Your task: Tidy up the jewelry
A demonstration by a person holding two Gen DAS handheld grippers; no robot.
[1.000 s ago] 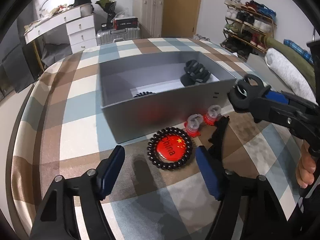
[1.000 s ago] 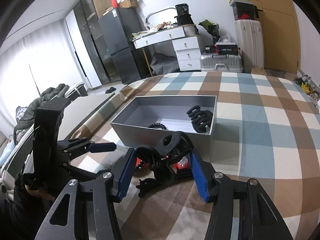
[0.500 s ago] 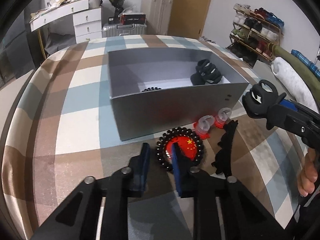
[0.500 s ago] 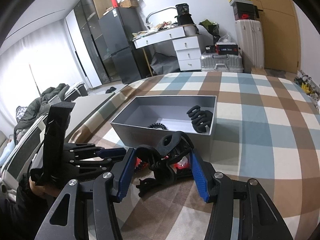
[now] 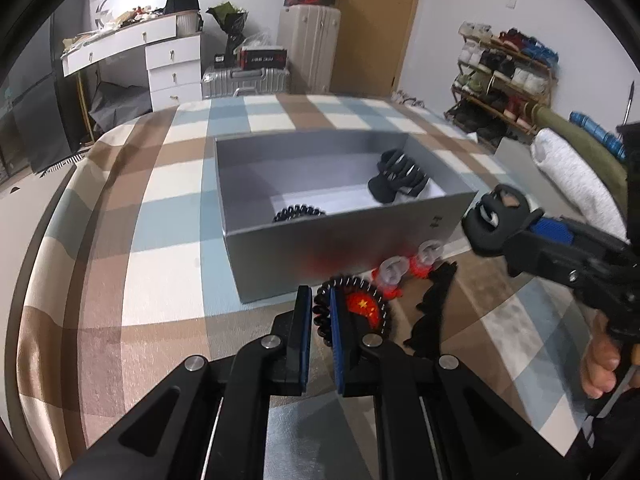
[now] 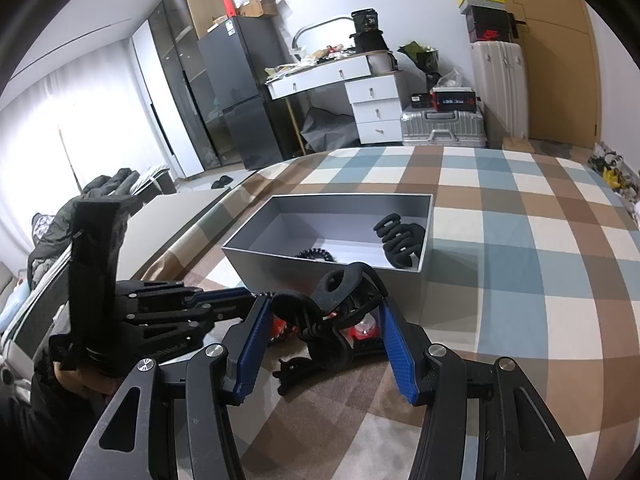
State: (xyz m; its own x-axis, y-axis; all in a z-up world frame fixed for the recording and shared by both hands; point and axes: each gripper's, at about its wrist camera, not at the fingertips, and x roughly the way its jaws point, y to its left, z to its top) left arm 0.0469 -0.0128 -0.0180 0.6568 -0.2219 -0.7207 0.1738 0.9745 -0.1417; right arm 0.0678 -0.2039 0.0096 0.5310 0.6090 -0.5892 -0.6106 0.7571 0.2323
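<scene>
Left tool (image 5: 320, 332) has just clenched, jaws nipping near edge of black coil tie (image 5: 352, 308) ringing red badge (image 5: 366, 310) with yellow stars; writing unreadable. Tie lies flat on checked bed (image 5: 140, 280), just before grey box (image 5: 340, 236) front wall. Right tool (image 6: 324, 344) grips black claw clip (image 6: 332, 316), raised above bed, near box's front right corner. Box holds another clip (image 5: 396, 176), coil tie (image 5: 298, 213); floor mostly bare. Bed left of box open.

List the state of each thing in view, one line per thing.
Left hand-held gripper: shut on the coil tie's rim.
Coil tie: on the bedspread, around a red badge.
Right hand-held gripper: shut on a black claw clip, held clear of the bed.
Grey box: open, holding a claw clip and a coil tie.
Red clips: loose beside the box.
</scene>
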